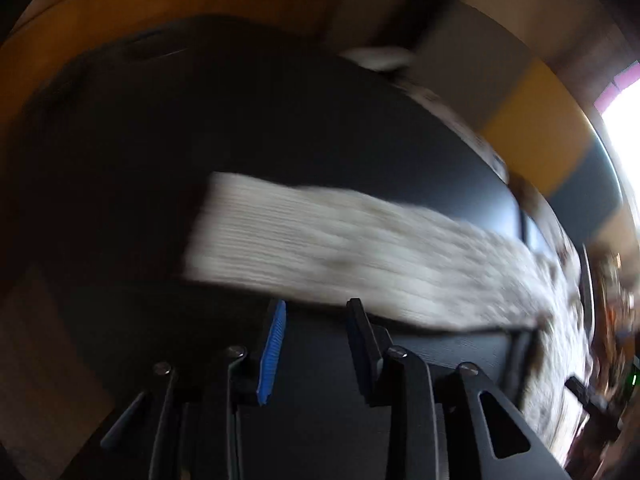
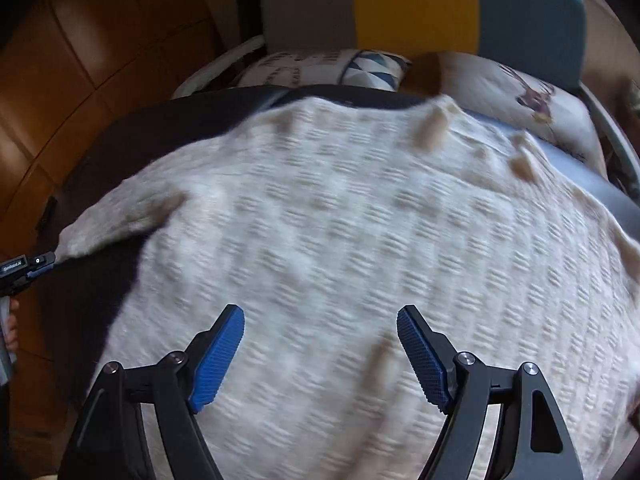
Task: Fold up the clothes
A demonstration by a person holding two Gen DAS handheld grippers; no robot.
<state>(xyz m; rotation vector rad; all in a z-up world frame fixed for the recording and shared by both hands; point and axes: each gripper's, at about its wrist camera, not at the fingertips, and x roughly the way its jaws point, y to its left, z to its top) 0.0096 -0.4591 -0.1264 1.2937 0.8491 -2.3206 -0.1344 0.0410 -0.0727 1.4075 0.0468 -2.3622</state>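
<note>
A cream knitted sweater (image 2: 360, 240) lies spread on a dark cover (image 2: 92, 312). My right gripper (image 2: 320, 314) hangs over the sweater's body, open wide, with nothing between its blue pads. One sleeve (image 1: 340, 248) stretches out flat across the dark cover (image 1: 200, 120) in the blurred left wrist view. My left gripper (image 1: 317, 307) stands open just short of the sleeve's near edge, and its fingers (image 1: 272, 344) hold nothing. In the right wrist view the left gripper (image 2: 30, 268) shows at the far left, next to the sleeve's end (image 2: 84, 236).
Two printed pillows (image 2: 320, 66) (image 2: 528, 96) lie behind the sweater, against a grey, yellow and teal headboard (image 2: 412, 0). Wooden panels (image 2: 80, 60) stand on the left. A bright window (image 1: 624, 120) glares at the right of the left wrist view.
</note>
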